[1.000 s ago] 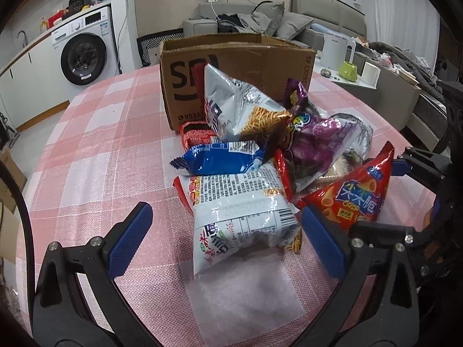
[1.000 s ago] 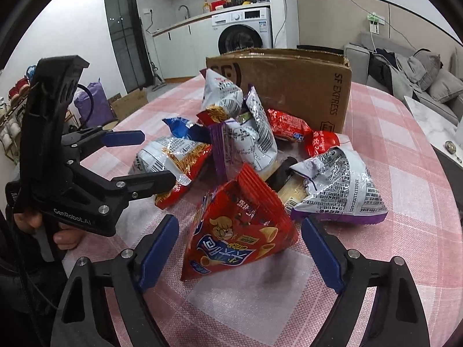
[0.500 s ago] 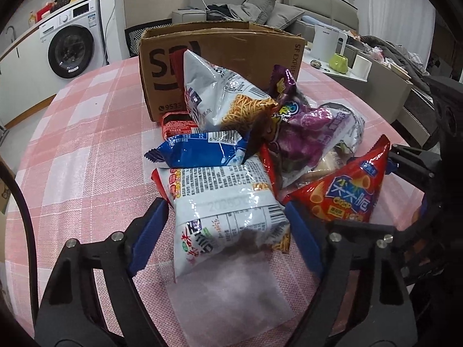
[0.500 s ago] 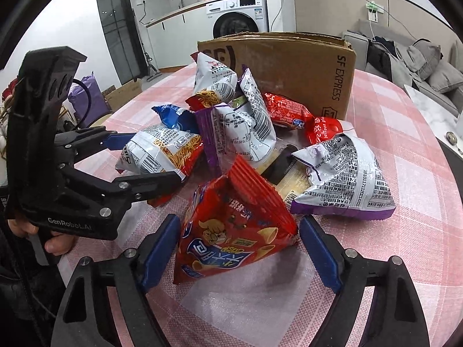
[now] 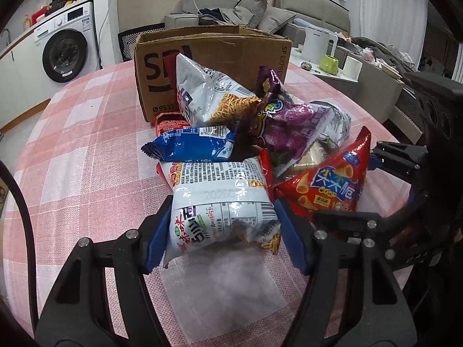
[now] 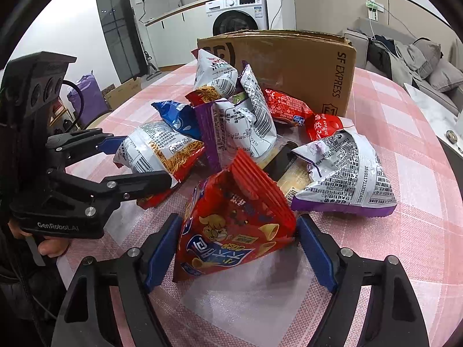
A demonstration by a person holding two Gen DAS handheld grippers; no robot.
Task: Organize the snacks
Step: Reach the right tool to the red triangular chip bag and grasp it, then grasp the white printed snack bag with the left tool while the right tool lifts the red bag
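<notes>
A heap of snack bags lies on the pink checked tablecloth (image 5: 86, 150) in front of an open cardboard box (image 5: 214, 49). My left gripper (image 5: 222, 243) is closing, and both blue pads touch the sides of a white noodle snack bag (image 5: 220, 202) at the near edge of the heap. My right gripper (image 6: 238, 248) is closing too, its pads against a red triangular crisp bag (image 6: 231, 225). The right wrist view shows the left gripper (image 6: 141, 162) around the white bag (image 6: 162, 153). In the left wrist view the right gripper (image 5: 345, 188) flanks the red bag (image 5: 327, 182).
Other bags in the heap: a blue one (image 5: 191, 144), a purple one (image 5: 289, 127), a tall white one (image 5: 208, 98) and a white-and-purple one (image 6: 347, 173). A kettle (image 5: 318, 43) stands on a side table beyond. A hand (image 6: 52, 245) holds the left gripper.
Both grippers narrowed around their bags: the left from wide open down to the white bag's sides, the right slightly onto the red bag. Neither hand moved much.
</notes>
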